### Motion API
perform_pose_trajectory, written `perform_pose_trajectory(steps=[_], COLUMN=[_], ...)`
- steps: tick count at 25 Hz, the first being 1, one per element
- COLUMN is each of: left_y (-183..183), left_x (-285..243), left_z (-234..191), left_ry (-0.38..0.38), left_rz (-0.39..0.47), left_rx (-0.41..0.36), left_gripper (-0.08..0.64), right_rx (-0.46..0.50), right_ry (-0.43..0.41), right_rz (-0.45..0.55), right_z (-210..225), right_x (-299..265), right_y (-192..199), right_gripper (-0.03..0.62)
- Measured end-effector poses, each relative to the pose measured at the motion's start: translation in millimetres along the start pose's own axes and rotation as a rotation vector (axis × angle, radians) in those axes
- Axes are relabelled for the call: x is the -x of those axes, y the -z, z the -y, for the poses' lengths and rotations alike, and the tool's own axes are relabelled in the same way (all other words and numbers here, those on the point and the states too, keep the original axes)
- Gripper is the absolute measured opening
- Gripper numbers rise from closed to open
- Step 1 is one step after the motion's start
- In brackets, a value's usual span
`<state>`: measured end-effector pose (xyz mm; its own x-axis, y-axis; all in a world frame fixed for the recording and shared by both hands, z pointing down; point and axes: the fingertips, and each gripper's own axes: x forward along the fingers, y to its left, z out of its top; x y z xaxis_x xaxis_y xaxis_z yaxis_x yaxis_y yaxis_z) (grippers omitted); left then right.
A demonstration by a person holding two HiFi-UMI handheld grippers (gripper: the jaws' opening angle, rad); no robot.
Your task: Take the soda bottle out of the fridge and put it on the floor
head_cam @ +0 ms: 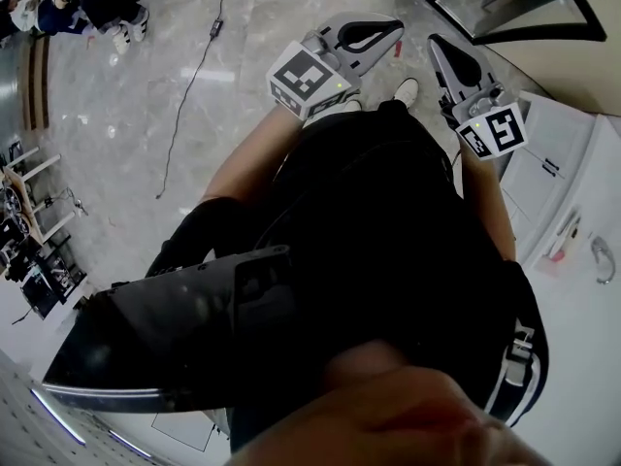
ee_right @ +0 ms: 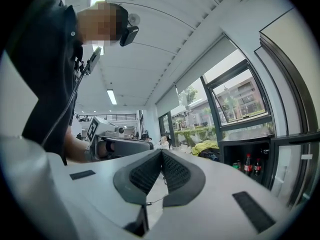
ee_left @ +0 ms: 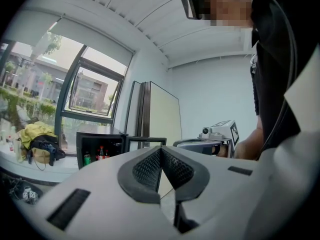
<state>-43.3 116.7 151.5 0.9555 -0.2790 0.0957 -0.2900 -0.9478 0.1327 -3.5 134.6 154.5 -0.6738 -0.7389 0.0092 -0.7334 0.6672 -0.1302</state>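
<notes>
Both tools closed and empty: left gripper (ee_left: 161,150) and right gripper (ee_right: 161,152) jaws tip to tip. Soda bottle (ee_right: 247,164): dark, red label, upright in black mini fridge (ee_right: 245,145), beside a second bottle and a green can (ee_left: 86,158). Door (ee_left: 145,142) swung open. Fridge well apart from both grippers. Black cable (head_cam: 189,76) lies across the floor (head_cam: 126,115).

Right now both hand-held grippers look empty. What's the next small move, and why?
Probably carry the right hand-held gripper toward the fridge. The fridge stands open with soda bottles upright inside, but it looks well out of reach. Both that gripper and the left hand-held gripper are shut on nothing, so closing the distance likely comes before opening any jaws.
</notes>
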Motion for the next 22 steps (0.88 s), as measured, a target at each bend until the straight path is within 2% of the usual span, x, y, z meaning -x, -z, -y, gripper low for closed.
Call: perform_pose_trajectory(steps=[14,22], left_y=[-25,-30], left_x=[-116,-153], left_z=[-29,-38], left_ry=[-0.093,-0.138], left_rz=[-0.052,-0.071], left_rx=[-0.022,-0.004], left_gripper=[0.001,0.001], right_rx=[-0.009,-0.037], right_ry=[-0.114,-0.141], right_rz=[0.01,0.017], right_z=[109,149], right_x=[15,19], right_y=[-17,-22], right_gripper=[0.014,0.014])
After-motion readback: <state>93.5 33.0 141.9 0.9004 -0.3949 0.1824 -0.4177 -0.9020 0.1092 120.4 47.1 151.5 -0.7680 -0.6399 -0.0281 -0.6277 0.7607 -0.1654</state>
